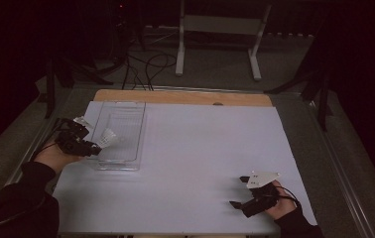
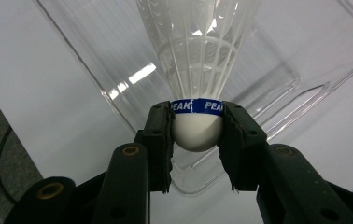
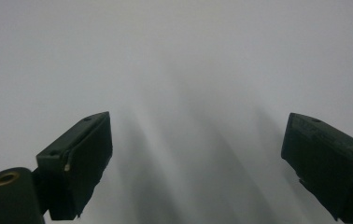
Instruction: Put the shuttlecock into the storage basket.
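A white shuttlecock (image 2: 198, 70) with a blue band reading PEAK is clamped by its round cork base between the jaws of my left gripper (image 2: 197, 135). In the high view my left gripper (image 1: 96, 147) holds the shuttlecock (image 1: 107, 138) over the near left part of a clear plastic bin (image 1: 126, 111), skirt pointing into the bin. The clear bin (image 2: 305, 79) lies beneath the shuttlecock in the left gripper view. My right gripper (image 1: 240, 191) rests at the table's near right, open, with nothing between its jaws, and the right gripper (image 3: 198, 154) faces bare white surface.
A white sheet (image 1: 200, 148) covers the table, with a wooden strip (image 1: 185, 96) along its far edge. Cables (image 1: 146, 69) and a white stand frame (image 1: 220, 29) sit on the floor beyond. Dark surroundings flank both sides.
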The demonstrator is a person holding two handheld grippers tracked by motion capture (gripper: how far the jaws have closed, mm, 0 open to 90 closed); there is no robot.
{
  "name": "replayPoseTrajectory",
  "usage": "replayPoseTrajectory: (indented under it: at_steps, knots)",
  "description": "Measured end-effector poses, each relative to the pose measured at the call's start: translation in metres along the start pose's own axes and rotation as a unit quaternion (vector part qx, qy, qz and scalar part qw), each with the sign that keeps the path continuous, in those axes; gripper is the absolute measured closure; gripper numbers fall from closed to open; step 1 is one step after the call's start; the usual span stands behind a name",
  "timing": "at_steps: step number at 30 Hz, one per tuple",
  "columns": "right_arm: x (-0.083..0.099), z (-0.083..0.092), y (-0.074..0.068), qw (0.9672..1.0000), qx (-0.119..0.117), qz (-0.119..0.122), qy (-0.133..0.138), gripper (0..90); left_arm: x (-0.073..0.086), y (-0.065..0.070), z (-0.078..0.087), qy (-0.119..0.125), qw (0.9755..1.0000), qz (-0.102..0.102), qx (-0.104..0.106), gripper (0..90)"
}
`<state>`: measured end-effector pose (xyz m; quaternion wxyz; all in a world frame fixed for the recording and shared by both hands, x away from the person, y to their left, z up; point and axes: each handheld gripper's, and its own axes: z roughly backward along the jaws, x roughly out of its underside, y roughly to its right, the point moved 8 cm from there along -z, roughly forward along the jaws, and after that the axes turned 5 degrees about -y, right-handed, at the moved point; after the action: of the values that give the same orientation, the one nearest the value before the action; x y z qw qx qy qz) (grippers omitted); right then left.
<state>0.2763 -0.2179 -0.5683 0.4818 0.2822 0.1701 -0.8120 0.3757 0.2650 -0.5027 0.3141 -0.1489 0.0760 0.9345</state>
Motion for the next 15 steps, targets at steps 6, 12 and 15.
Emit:
replayPoseTrajectory:
  at_steps: [6,12,15]
  knots:
    - [0.0002,0.0008,0.001,1.0,0.001,-0.001,0.0,8.9,0.0,-0.0011,-0.0029,-0.008,0.9999,0.002,-0.006,66.0]
    - [0.0008,0.0002,0.0006,1.0,-0.001,-0.003,-0.002,8.9,-0.0007,-0.0006,-0.0055,-0.017,0.9998,0.004,-0.008,65.9]
    - [0.0011,0.0002,0.0005,1.0,-0.002,-0.004,-0.003,8.9,-0.0007,-0.0003,-0.0058,-0.021,0.9997,0.004,-0.006,65.9]
